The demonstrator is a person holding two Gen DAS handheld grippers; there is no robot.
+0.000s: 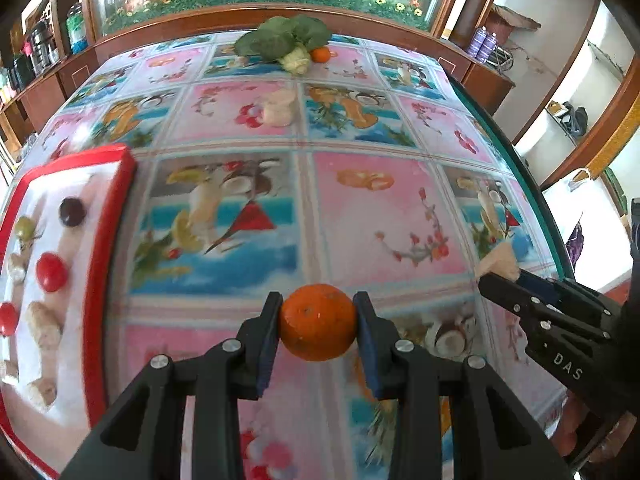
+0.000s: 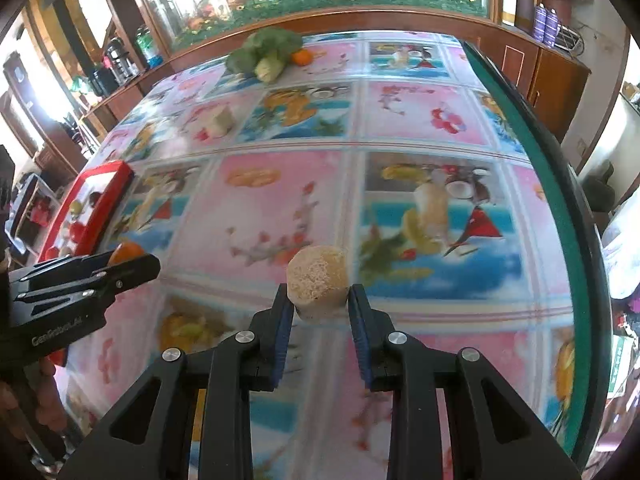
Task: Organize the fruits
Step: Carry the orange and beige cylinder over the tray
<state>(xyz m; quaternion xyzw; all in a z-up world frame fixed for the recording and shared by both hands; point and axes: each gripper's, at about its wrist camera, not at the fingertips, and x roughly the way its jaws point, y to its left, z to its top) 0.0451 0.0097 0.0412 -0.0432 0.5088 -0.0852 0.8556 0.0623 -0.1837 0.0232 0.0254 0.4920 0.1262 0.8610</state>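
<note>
My left gripper (image 1: pixel 318 322) is shut on an orange tangerine (image 1: pixel 318 330), held above the patterned tablecloth; it also shows in the right wrist view (image 2: pixel 127 254). My right gripper (image 2: pixel 318 300) is shut on a beige fibrous chunk (image 2: pixel 318 278), also seen in the left wrist view (image 1: pixel 498 260). A red-rimmed white tray (image 1: pixel 102 240) at the left holds a dark fruit (image 1: pixel 72 211), red tomatoes (image 1: pixel 51 272), a green fruit (image 1: pixel 25 226) and ginger pieces (image 1: pixel 44 322).
At the table's far edge lie leafy greens (image 1: pixel 286 38), a pale vegetable (image 1: pixel 296 62) and a second tangerine (image 1: pixel 321 55). Another beige chunk (image 1: pixel 280 106) sits mid-table. The table's green edge (image 1: pixel 520 168) runs along the right. Cabinets stand behind.
</note>
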